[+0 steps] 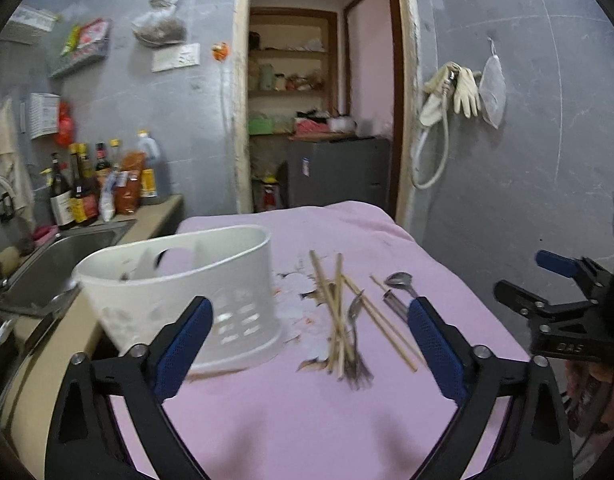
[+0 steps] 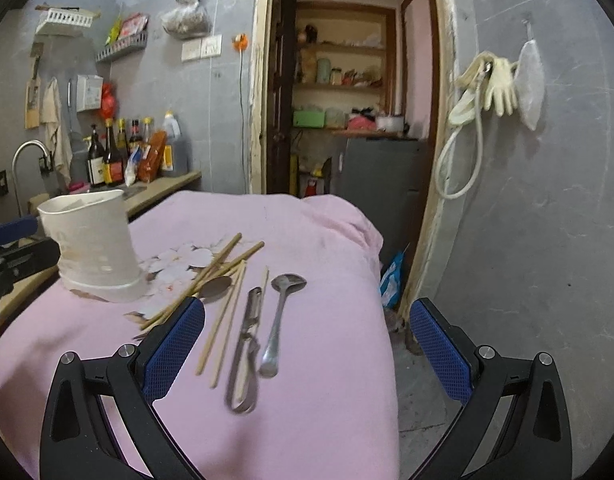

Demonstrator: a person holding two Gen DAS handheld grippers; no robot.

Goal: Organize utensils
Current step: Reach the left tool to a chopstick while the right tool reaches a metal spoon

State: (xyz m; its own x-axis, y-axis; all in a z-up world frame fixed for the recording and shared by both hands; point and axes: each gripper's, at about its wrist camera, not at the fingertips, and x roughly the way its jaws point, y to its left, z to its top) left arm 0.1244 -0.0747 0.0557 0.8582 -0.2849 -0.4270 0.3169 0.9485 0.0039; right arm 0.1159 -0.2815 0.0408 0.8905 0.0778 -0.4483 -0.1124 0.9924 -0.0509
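- White utensil holder [image 1: 195,292] stands on the pink-covered table [image 1: 307,420], left of centre in the left wrist view, just beyond the left jaw of the left gripper [image 1: 311,344]; those jaws are spread wide with nothing between the pads.
- Chopsticks [image 1: 335,312] and a fork [image 1: 353,332] lie in a crossed heap at centre frame, straight ahead of the left gripper, long axes running away from the camera.
- In the right wrist view, a peeler [image 2: 247,344] and a spoon [image 2: 279,320] lie side by side at centre, ahead of the right gripper [image 2: 307,344], handles toward it; its jaws gape empty.
- By my judgement, the right gripper is nearer these two.
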